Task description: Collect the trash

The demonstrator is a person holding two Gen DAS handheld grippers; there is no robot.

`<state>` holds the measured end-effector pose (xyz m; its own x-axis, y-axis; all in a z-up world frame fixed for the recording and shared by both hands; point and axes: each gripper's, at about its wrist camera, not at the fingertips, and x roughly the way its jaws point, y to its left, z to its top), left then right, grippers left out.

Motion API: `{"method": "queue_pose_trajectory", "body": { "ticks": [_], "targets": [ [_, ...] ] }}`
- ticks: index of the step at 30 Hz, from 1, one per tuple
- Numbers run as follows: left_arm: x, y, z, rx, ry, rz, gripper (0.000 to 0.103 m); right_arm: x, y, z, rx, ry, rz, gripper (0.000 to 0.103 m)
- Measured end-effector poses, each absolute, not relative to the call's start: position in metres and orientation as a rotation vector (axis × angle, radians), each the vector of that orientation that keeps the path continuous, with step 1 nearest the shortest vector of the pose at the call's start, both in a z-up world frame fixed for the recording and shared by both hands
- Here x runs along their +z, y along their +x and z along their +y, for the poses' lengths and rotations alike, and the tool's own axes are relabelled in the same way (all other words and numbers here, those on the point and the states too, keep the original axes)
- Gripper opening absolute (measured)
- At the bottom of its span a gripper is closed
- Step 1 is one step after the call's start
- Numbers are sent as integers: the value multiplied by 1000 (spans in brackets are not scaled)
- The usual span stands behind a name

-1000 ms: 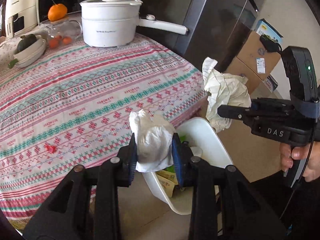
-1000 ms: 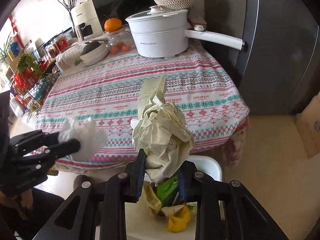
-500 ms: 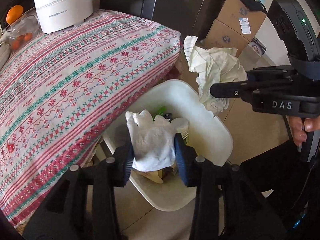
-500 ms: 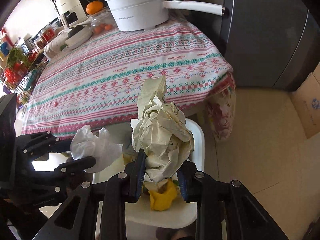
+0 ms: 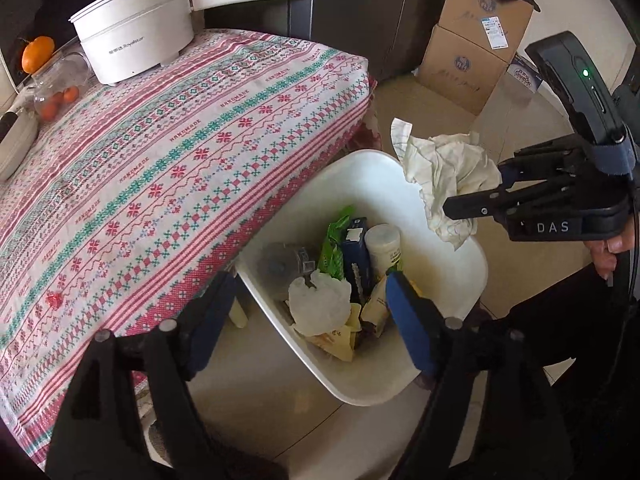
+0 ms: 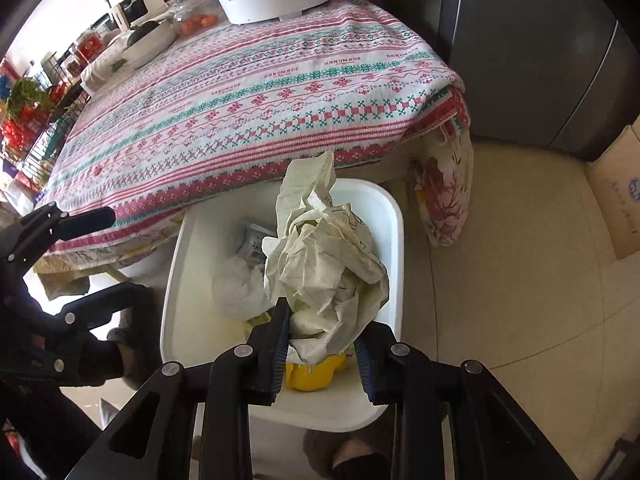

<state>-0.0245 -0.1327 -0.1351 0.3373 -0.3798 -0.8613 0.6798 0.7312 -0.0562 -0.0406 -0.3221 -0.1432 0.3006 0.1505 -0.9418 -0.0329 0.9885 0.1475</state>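
Note:
My left gripper (image 5: 309,280) hangs over the white trash bin (image 5: 448,264) beside the table. Its jaws are opening and nothing is between its pads. A crumpled white tissue (image 5: 318,300) lies loose in the bin on top of wrappers, a dark carton and a small bottle. My right gripper (image 6: 322,332) is shut on a big crumpled cream paper (image 6: 324,256), held just above the bin's rim (image 6: 394,240). In the left wrist view that paper (image 5: 444,172) hangs over the bin's far edge. In the right wrist view the left gripper (image 6: 120,254) stands wide at the left.
The table with a striped patterned cloth (image 5: 160,168) overhangs the bin's left side and carries a white pot (image 5: 136,36) with a long handle. A dark fridge (image 6: 540,60) and cardboard boxes (image 5: 472,52) stand behind. A person's hand (image 5: 608,252) holds the right gripper.
The left gripper's jaws spread apart and the white tissue dropped from them into the bin. Both grippers came down over the bin. The right one kept hold of the paper.

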Motion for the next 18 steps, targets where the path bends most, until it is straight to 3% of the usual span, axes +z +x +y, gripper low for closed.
{"method": "queue_pose_trajectory", "body": {
  "ticks": [5, 7, 9, 12, 18],
  "targets": [
    [-133, -24, -119, -656, 349, 1005, 82, -152, -42, -313, 143, 93, 1296, 35],
    [-132, -24, -113, -630, 349, 1007, 83, -156, -42, -309, 151, 98, 1312, 47],
    [-131, -24, -108, -604, 345, 1008, 83, -158, -42, -307, 149, 110, 1315, 69],
    [-126, -25, -100, -565, 328, 998, 84, -154, -43, -306, 138, 112, 1292, 75],
    [-104, -34, -91, -494, 299, 948, 98, -131, -51, -303, 94, 97, 1206, 81]
  ]
}}
